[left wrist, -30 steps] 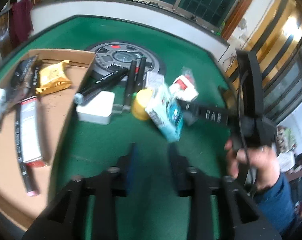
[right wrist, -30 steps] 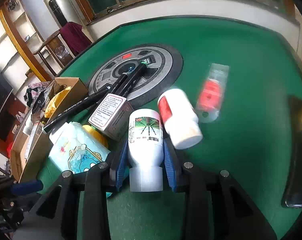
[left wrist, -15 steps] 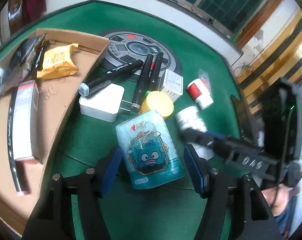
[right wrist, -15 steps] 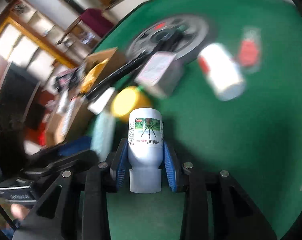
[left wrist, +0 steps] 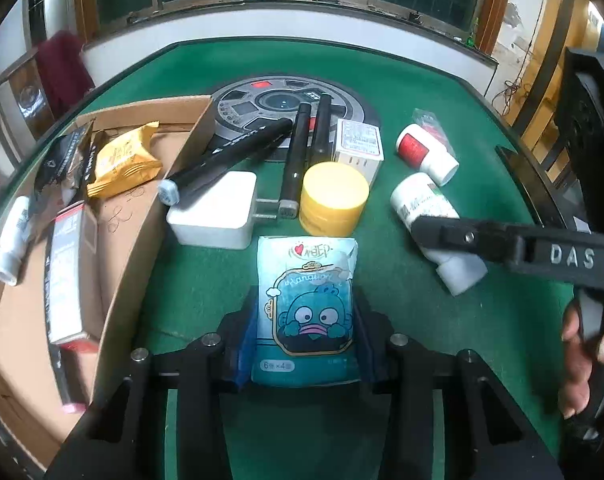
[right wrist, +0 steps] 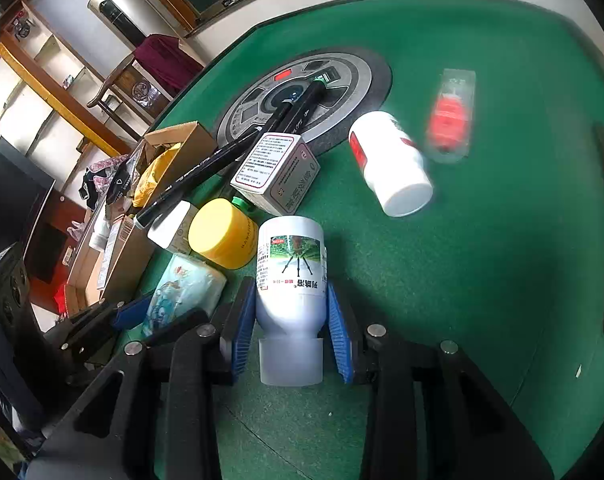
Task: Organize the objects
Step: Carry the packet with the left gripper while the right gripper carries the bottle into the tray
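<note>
A teal cartoon tissue pack [left wrist: 305, 280] lies on the green table [left wrist: 421, 340], and my left gripper [left wrist: 305, 312] is closing on it, its blue pads pressing both sides. The same pack [right wrist: 186, 284] shows at the left of the right wrist view. My right gripper [right wrist: 290, 300] is shut on a white bottle [right wrist: 290, 264] with a picture label, cap toward the camera. In the left wrist view that bottle [left wrist: 421, 200] lies on the felt under a black finger. An open cardboard box [left wrist: 142, 216] stands at the left.
Just beyond the pack lie a yellow jar [left wrist: 333, 196], a white charger [left wrist: 218, 212], black markers [left wrist: 230, 152] and a small white carton [left wrist: 357, 144]. A red-labelled bottle [left wrist: 425, 152] lies farther right. The box holds a yellow snack pack [left wrist: 122, 160]. A person's hand [left wrist: 581, 360] is at the right edge.
My left gripper came down over the tissue pack, spread wide around it, then closed onto its sides. The right gripper kept the white bottle throughout while its view swung left and back.
</note>
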Action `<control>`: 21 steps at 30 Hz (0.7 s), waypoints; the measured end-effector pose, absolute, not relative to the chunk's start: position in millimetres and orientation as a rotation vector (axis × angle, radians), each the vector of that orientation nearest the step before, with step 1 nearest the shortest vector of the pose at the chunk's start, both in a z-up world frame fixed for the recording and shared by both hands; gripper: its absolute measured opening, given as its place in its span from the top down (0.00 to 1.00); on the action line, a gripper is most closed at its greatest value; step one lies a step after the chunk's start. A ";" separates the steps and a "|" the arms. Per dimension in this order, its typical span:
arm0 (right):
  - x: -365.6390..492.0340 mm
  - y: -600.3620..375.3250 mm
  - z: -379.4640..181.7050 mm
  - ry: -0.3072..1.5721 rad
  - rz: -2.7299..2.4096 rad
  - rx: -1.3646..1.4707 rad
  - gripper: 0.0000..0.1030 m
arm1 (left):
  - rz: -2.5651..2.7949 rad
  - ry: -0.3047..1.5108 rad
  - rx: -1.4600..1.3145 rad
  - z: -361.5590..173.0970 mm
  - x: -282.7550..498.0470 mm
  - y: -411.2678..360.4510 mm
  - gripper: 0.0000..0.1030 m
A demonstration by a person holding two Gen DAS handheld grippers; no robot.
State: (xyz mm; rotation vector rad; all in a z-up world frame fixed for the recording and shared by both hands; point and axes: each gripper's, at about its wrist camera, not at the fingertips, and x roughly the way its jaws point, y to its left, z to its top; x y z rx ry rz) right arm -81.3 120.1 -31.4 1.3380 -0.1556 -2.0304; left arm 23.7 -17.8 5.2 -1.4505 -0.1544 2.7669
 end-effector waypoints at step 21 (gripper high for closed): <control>-61.2 105.0 -16.0 -0.150 -2.009 1.245 0.69 | 2.856 -0.204 -1.278 45.5 48.5 -32.3 0.65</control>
